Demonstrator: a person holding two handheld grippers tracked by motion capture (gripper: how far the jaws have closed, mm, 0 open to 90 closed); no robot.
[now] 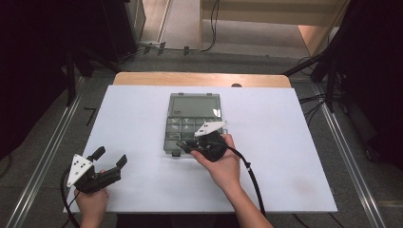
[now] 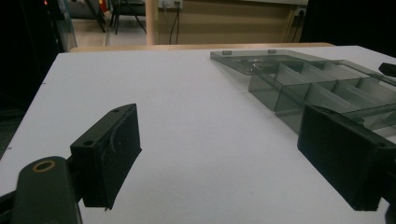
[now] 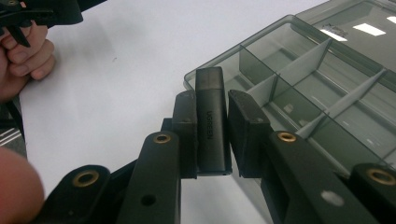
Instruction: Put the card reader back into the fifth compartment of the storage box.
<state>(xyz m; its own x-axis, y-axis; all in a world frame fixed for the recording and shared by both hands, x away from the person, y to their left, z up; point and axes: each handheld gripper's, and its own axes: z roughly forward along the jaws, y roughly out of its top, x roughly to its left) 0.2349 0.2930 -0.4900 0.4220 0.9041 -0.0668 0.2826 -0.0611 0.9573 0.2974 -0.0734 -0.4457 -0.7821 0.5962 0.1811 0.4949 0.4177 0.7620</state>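
Nearest the high camera: two forearms coming in from the bottom edge, each hand on a gripper. White table top [image 1: 142, 118], a strip of wood showing along its far edge, grey floor and metal rails on both sides, cables and dark curtains around, a lit wooden step beyond. Left gripper [image 1: 110, 159] near the near-left corner, jaws spread wide, nothing between them, bare white surface all around it. Right gripper [image 1: 184, 145] at the near edge of a smoky clear organizer box [image 1: 192, 121] lying open mid-table, lid folded back toward the far side. Plenty of bare surface to the left, right and near side of the box.

Left gripper view: two black pads wide apart, holding nothing, low over the white top. Organizer box [image 2: 299, 79] ahead and to the right, dividers visible, its near corner just behind the right-hand pad. Wooden table edge and a beige wall with a socket beyond.

Right gripper view: jaws closed on a black USB stick [image 3: 211, 123] marked UGREEN, clamped by its sides, its far end sticking out past the pads, over the corner of the organizer box [image 3: 322, 74]. Compartments beside it empty as far as visible. Left hand [image 3: 23, 56] with its gripper at the upper left, well apart.
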